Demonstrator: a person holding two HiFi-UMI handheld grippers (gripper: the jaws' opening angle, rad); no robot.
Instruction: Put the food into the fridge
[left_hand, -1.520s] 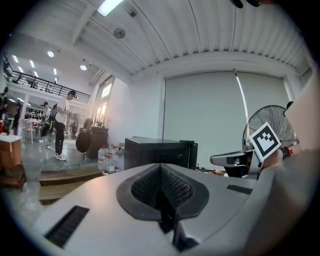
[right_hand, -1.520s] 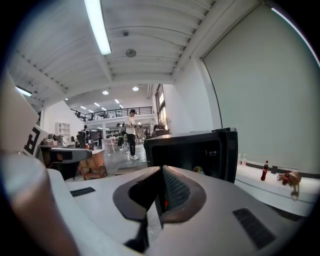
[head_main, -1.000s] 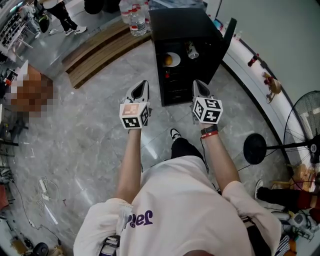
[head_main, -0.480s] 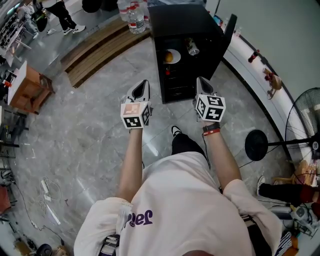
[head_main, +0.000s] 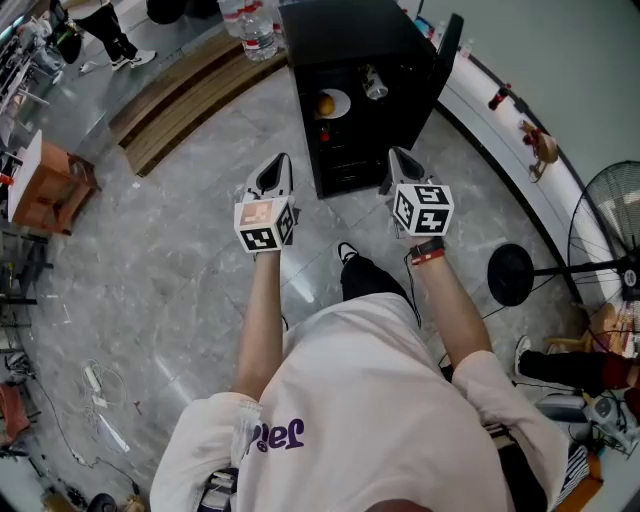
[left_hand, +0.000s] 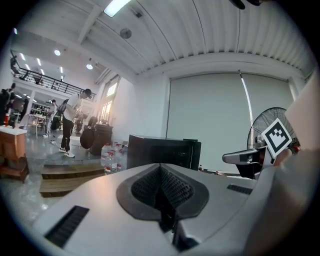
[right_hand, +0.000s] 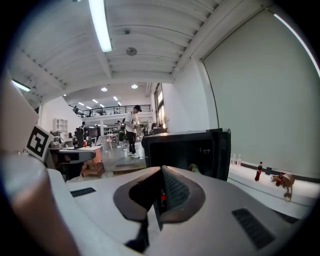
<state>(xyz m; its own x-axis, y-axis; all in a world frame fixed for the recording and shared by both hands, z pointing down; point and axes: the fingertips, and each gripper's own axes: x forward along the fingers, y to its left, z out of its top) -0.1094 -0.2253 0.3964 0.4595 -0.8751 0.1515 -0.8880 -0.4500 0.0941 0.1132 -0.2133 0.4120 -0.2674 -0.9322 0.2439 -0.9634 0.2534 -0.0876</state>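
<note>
Left gripper (head_main: 279, 163) and right gripper (head_main: 398, 157) both closed, nothing between the jaws, in front of open fridge (head_main: 345, 35). Head view shows orange food (head_main: 326, 103) on plate (head_main: 343, 104) inside; left gripper view only shows fridge's dark bulk.

A large open work hall, part lab and part office. It has a polished grey marble floor (head_main: 170, 270), a ribbed white ceiling (right_hand: 150, 35) with long strip lights (right_hand: 100, 25), and a railed mezzanine (left_hand: 47, 80) at the far end. A small black fridge (head_main: 345, 30) stands on the floor near a low wooden platform (head_main: 180, 105) and clear plastic water bottles (head_main: 255, 25), with a black pedestal fan (head_main: 605, 230) at the right.
</note>
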